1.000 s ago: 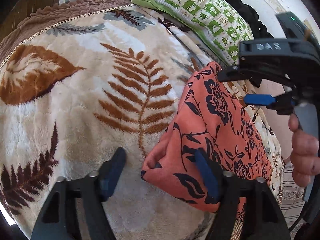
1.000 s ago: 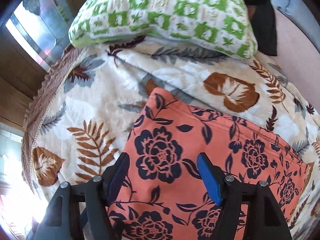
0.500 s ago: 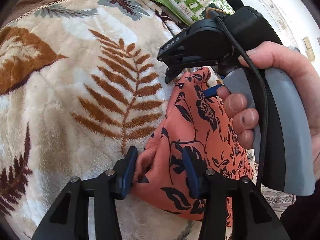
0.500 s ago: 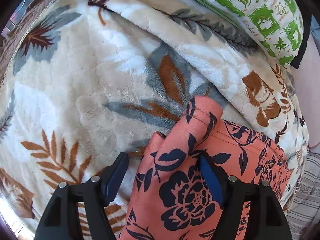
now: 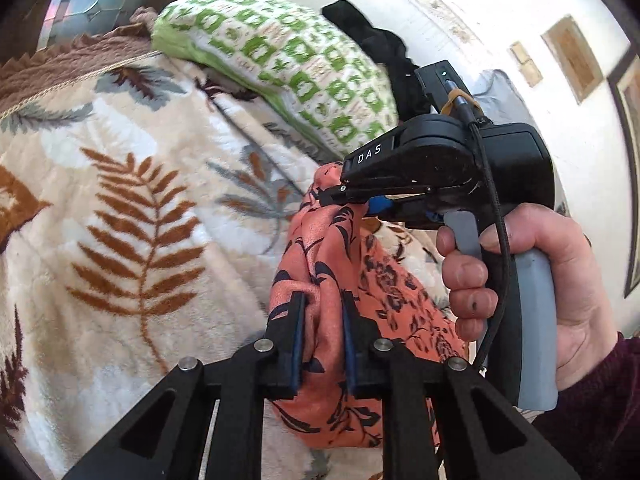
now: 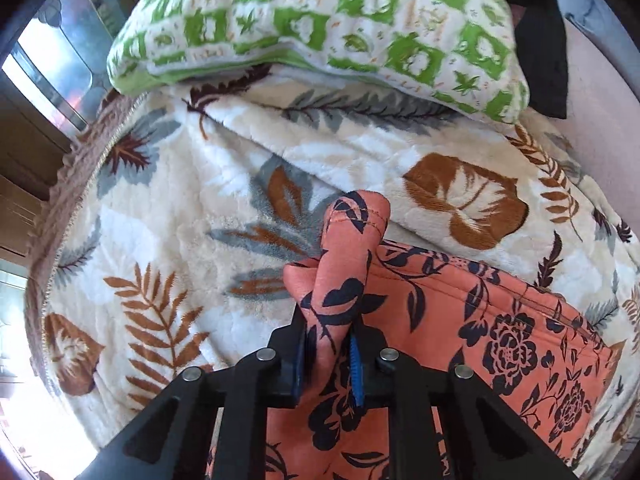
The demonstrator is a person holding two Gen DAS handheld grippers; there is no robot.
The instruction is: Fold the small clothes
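An orange garment with dark flowers (image 5: 320,264) lies on a cream leaf-patterned blanket (image 5: 132,208). My left gripper (image 5: 322,312) has its jaws closing, and its pads press a bunched corner of the garment, lifted off the blanket. My right gripper (image 6: 328,332), jaws closing too, pinches another corner of the orange garment (image 6: 460,320), which stands up in a fold between the pads. In the left wrist view the right gripper (image 5: 352,200) grips the cloth at the far end, with a hand (image 5: 520,280) on its grey handle.
A green-and-white patterned pillow (image 6: 320,24) rests at the blanket's (image 6: 200,240) far end, with a black cloth (image 5: 384,52) behind it. A brown fringed border (image 5: 60,68) marks the blanket's left edge. A white wall (image 5: 500,20) rises to the right.
Both grippers have gone from open around the cloth to pinching a corner each. The left has lifted its corner, and the right gripper came in close to the garment's far corner.
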